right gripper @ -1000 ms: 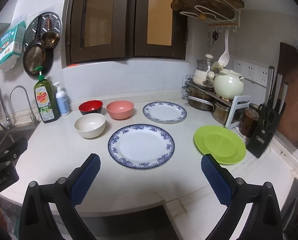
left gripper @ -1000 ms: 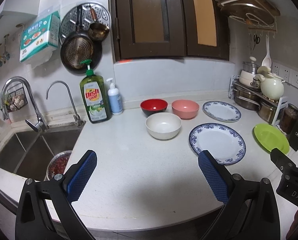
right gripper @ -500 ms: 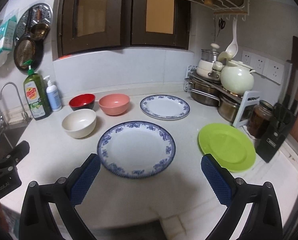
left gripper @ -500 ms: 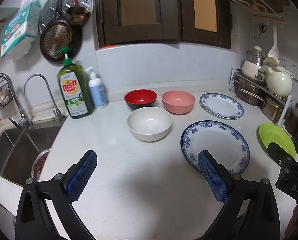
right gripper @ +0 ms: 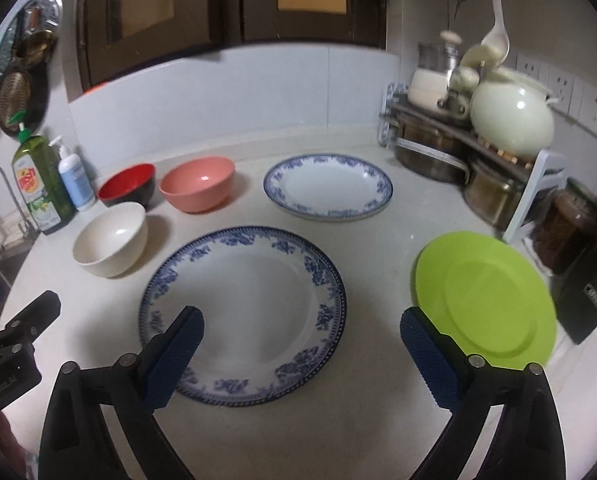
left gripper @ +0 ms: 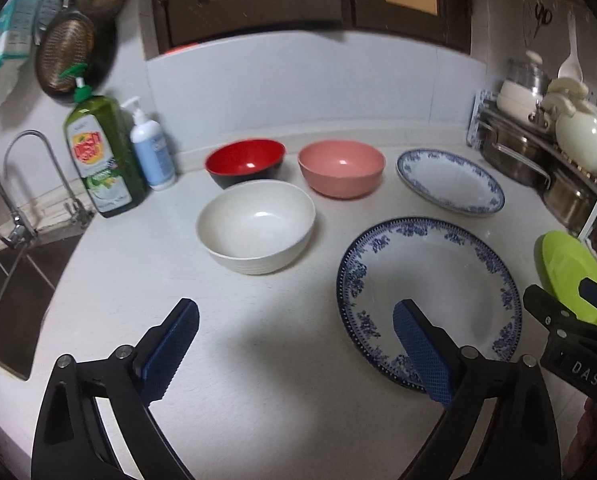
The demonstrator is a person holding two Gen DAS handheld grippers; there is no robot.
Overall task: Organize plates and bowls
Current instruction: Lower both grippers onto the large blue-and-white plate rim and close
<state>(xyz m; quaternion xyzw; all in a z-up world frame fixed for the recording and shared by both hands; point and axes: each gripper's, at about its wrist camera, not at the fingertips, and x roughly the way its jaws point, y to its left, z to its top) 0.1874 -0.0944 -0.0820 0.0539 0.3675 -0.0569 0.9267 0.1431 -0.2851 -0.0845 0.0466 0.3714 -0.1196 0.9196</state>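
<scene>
My left gripper (left gripper: 294, 344) hangs low over the pale speckled counter (left gripper: 258, 320), its blue-padded fingers (left gripper: 172, 350) spread wide with nothing between them; the right-side pad overlaps the near rim of the large white plate with a blue floral border (left gripper: 430, 276). My right gripper (right gripper: 300, 354) is just as wide open and empty, its left pad over that same large plate (right gripper: 250, 300) and its right pad just beside the near edge of the flat lime-green plastic plate (right gripper: 486, 296), which lies to the right of the large plate, apart from it. Beyond my left fingers sits the cream-white ribbed bowl (left gripper: 256, 226), upright, near the large plate's left side but not touching it. Farther back stand two more bowls side by side, the red bowl with a black outside (left gripper: 245, 162) and the salmon-pink bowl (left gripper: 341, 168), with a smaller blue-bordered white plate (left gripper: 450, 186) to their right. At the back left, against the wall, a green dish-soap bottle (left gripper: 102, 152) stands just beside a small white pump bottle (left gripper: 152, 152), next to the steel sink (left gripper: 14, 280). At the far right a rack holds metal pots (right gripper: 430, 148) and a pale green ceramic pot (right gripper: 510, 118).
</scene>
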